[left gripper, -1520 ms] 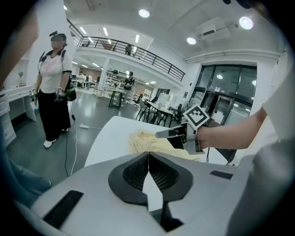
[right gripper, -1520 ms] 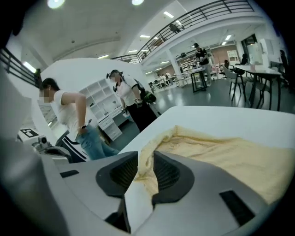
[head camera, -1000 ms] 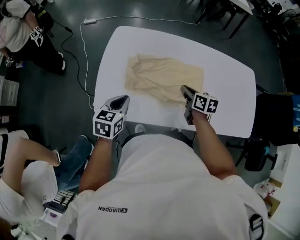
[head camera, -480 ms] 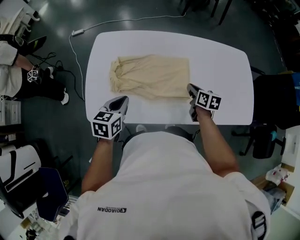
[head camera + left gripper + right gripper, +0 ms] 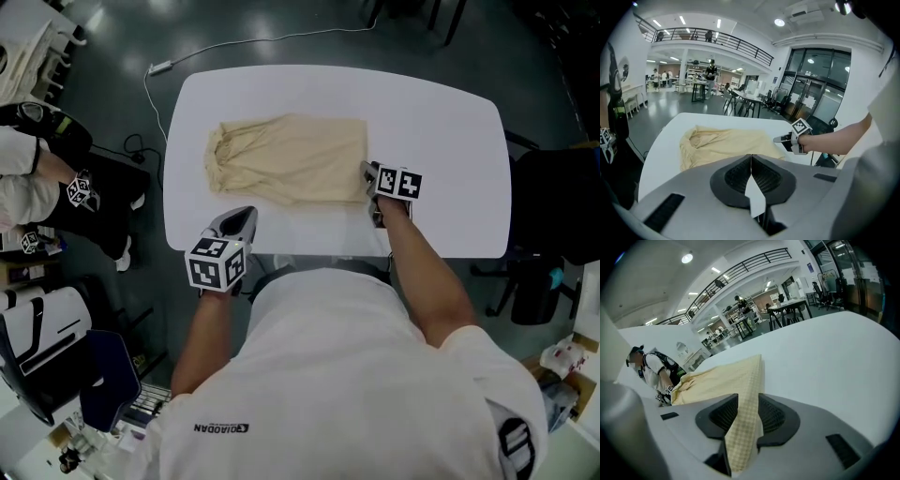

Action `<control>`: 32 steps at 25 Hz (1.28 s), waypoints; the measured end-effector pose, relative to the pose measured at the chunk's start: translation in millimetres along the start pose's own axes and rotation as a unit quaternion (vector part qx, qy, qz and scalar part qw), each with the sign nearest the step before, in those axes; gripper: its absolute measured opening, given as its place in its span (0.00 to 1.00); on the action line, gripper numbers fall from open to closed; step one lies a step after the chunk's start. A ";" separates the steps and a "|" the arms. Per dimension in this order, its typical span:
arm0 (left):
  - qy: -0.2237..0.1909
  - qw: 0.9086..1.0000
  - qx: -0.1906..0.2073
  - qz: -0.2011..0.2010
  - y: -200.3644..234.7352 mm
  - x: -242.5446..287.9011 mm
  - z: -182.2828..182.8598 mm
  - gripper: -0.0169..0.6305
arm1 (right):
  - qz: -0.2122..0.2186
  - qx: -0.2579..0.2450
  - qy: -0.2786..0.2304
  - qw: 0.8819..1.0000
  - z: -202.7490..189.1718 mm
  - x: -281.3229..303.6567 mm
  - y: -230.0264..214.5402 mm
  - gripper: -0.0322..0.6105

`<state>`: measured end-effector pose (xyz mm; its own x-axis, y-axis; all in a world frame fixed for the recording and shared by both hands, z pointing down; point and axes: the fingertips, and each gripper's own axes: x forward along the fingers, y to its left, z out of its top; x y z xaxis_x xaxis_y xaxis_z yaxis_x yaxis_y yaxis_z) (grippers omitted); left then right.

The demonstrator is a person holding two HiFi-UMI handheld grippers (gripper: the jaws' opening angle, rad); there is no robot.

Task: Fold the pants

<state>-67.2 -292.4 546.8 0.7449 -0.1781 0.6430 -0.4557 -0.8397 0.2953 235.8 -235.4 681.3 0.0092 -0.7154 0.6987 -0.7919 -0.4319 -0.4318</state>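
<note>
The cream pants (image 5: 286, 157) lie flat on the white table (image 5: 431, 122), waistband to the left, leg ends to the right. My right gripper (image 5: 368, 173) is at the right leg end. Its jaws are opening, and a strip of checked fabric (image 5: 745, 394) still lies between them in the right gripper view, where the gripper (image 5: 747, 404) points along the pants (image 5: 717, 378). My left gripper (image 5: 246, 217) hovers at the table's near edge, short of the pants, shut and empty (image 5: 751, 159). From there I see the pants (image 5: 726, 143) and the right gripper (image 5: 780, 139).
A white cable (image 5: 234, 42) runs over the dark floor beyond the table. People sit at the left (image 5: 37, 187). A black chair (image 5: 553, 216) stands at the right. The table's right half is bare.
The right gripper has come down onto the table with the leg end, and the pants now lie in a straighter rectangle. Its jaws have parted. The left gripper has stayed by the near edge.
</note>
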 end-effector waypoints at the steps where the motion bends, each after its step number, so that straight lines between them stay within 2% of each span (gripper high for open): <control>1: -0.002 1.000 -0.003 0.003 -5.6 0.9 1.2 0.07 | 0.003 -0.001 0.009 1.000 -0.6 4.7 -3.2 0.30; 4: 0.000 1.000 -0.010 0.016 -16.6 1.1 0.5 0.07 | 0.005 0.001 0.031 1.000 -6.6 16.1 -12.0 0.35; 7: 0.007 0.999 -0.018 0.034 -20.3 -0.9 -4.8 0.07 | -0.003 -0.014 0.036 0.999 -9.3 19.2 -15.8 0.32; 12: 0.008 0.998 -0.038 0.052 -31.8 -0.9 -8.8 0.07 | -0.037 -0.111 0.040 0.992 -10.7 18.3 -12.7 0.30; 15: 0.003 0.997 -0.036 0.061 -42.1 0.2 -6.3 0.07 | -0.057 -0.169 0.044 0.983 -12.2 19.5 -12.4 0.30; 17: -0.001 0.997 -0.035 0.066 -48.5 1.4 -5.1 0.07 | -0.057 -0.189 0.046 0.979 -13.4 20.7 -12.6 0.29; 23: -0.017 0.996 -0.038 0.083 -56.1 2.4 -4.5 0.07 | -0.038 -0.182 0.044 0.981 -12.0 22.4 -13.8 0.24; 26: -0.013 0.996 -0.036 0.082 -56.9 -3.9 -8.0 0.07 | -0.033 -0.158 0.043 0.986 -9.6 22.3 -12.4 0.19; 29: -0.006 0.996 -0.030 0.083 -49.9 -8.8 -13.5 0.07 | -0.010 -0.132 0.044 0.990 -10.1 24.8 -9.4 0.12; 32: -0.004 0.996 -0.031 0.080 -37.7 -8.1 -12.3 0.07 | 0.010 -0.122 0.047 0.991 -9.3 25.8 -9.6 0.12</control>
<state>-62.1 -252.9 539.1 0.6642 -0.3115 0.6796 -0.5975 -0.7675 0.2321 237.9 -244.7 708.8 -0.0563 -0.6628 0.7466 -0.9159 -0.2634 -0.3029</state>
